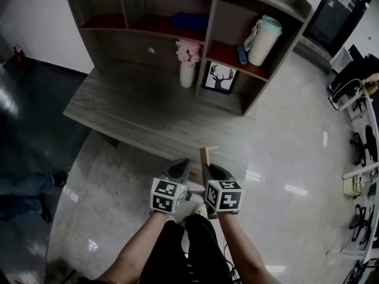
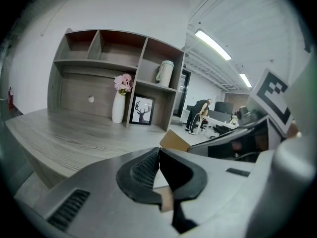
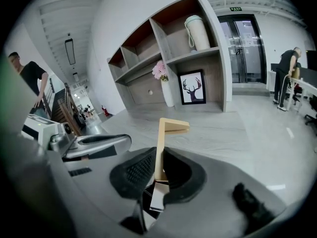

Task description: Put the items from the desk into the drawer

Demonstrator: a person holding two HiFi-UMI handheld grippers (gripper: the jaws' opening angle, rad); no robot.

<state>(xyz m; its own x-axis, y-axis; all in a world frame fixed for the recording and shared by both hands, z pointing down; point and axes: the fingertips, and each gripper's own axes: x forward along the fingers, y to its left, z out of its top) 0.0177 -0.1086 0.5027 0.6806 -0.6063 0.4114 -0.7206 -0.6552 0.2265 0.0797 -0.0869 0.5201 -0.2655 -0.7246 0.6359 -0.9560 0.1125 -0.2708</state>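
Wooden bracket (image 3: 161, 144) clamped in the right gripper (image 3: 159, 157), jaws barely apart; left gripper (image 2: 159, 157) jaws closed, empty

Head view is dim and grey, with small white glare spots on the floor (image 1: 294, 189) at right and soft shadow on the far worktop (image 1: 142, 96). Strip lights (image 2: 213, 44) brighten the left gripper view. Both gripper views bend strongly, with black corners.

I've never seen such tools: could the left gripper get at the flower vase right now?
Probably yes: the desk between the left gripper and the vase is bare. The vase stands far back, though, and the jaws are shut.
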